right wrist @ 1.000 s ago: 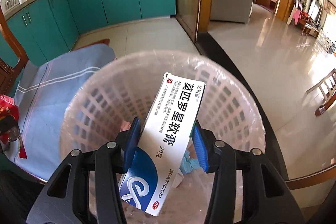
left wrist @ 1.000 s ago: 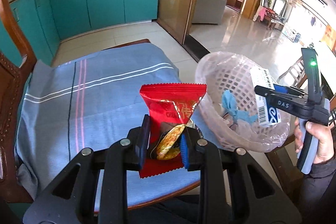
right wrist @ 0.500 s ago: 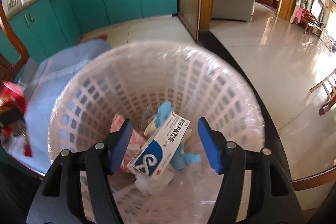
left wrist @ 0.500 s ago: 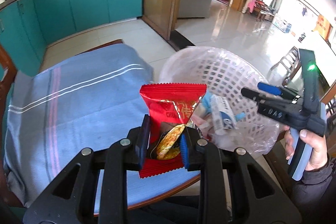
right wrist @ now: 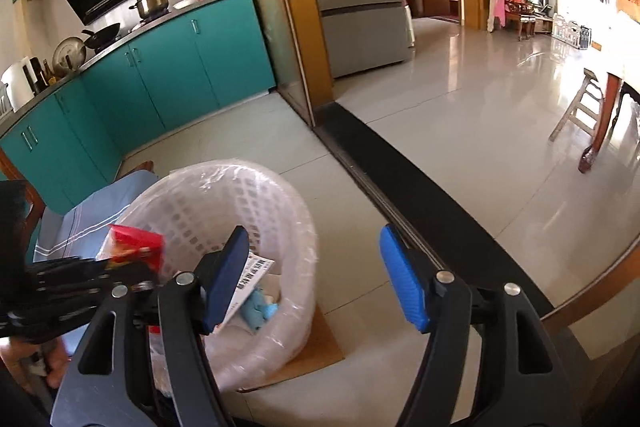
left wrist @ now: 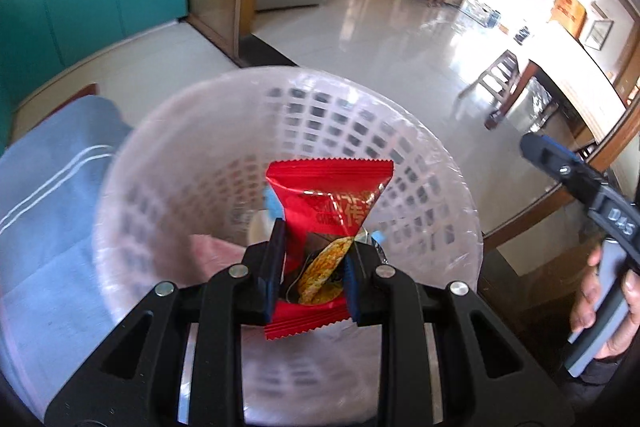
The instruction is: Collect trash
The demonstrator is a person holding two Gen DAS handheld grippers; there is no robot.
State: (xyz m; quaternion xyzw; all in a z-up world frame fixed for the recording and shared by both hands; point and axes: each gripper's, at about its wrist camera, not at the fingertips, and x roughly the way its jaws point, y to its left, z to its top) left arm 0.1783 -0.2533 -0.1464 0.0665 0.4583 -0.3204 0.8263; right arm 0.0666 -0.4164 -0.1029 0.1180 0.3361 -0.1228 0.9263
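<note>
Snack wrapper, red, sits pinched between my left fingers above the mouth of the white mesh bin. Right fingers, empty, have just been spreading beside the bin, where the medicine box lies.

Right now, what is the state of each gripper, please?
Left gripper: shut on the red packet, over the basket.
Right gripper: open, empty; its jaws have just been opening.
</note>
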